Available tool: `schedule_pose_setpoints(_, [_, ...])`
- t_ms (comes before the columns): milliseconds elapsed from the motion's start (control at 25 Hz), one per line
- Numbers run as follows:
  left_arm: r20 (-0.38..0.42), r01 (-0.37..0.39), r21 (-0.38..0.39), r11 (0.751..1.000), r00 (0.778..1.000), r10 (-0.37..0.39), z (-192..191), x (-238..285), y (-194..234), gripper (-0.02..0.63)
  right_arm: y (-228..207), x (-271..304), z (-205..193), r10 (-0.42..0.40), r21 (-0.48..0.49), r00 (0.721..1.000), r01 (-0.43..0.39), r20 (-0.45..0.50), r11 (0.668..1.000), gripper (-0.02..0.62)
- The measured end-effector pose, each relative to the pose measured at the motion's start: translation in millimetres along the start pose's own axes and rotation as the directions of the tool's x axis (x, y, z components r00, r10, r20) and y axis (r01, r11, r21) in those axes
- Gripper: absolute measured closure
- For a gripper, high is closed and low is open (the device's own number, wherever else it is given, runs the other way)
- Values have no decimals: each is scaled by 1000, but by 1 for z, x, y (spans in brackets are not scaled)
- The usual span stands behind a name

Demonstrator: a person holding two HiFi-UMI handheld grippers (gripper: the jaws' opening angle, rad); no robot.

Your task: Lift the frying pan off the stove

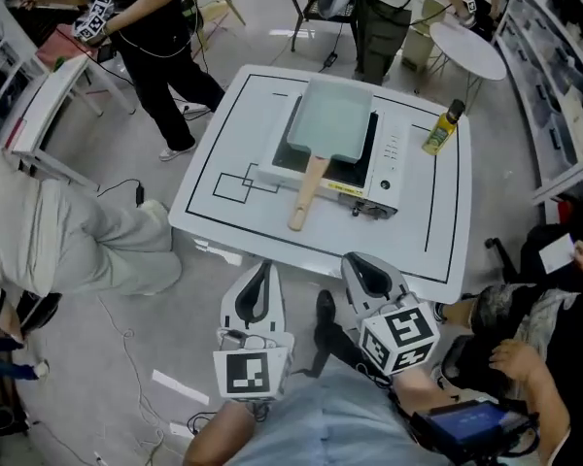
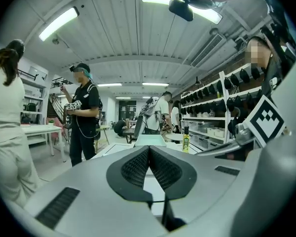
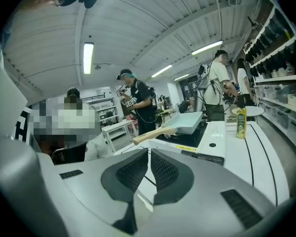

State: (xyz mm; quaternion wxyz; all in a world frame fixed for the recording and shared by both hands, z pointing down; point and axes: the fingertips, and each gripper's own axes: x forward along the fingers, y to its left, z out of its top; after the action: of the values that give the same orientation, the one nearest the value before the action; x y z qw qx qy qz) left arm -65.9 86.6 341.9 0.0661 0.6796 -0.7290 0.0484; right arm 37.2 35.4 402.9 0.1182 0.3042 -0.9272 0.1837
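- Pan (image 1: 330, 119), pale and square, is being carried on the stove (image 1: 384, 184) in the upper middle of the head view.
- Its wooden handle (image 1: 307, 194) is being pointed toward the lower left, past the stove's edge and above the white table (image 1: 437, 221).
- A yellow bottle (image 1: 443, 129) is being shown upright on the table, right of the stove and apart from it.
- The left gripper (image 1: 261, 272) is being held in the lower middle of the frame, below the table's near edge and well apart from the pan; its claw is being kept closed, pads together, with nothing between them.
- The right gripper (image 1: 357, 260) is being held just right of it, also short of the table; its claw is likewise being kept closed and empty.
- In the right gripper view, the pan (image 3: 190, 122) is being framed right of centre, above the closed jaws.
- A person in black (image 1: 151, 27) is being seen standing at the upper left.
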Motion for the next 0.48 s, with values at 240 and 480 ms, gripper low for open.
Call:
schedule_pose_setpoints(240, [-26,-2,-12,1000,1000,1,16,69,22,588,-32,57,33,9,14,1000,-9,-18,1000,545])
schedule_pose_setpoints(480, [35,-16,7,1000,999,15,55,106,41,588,-45,93,82,31,-17,999,-30,20,999,545])
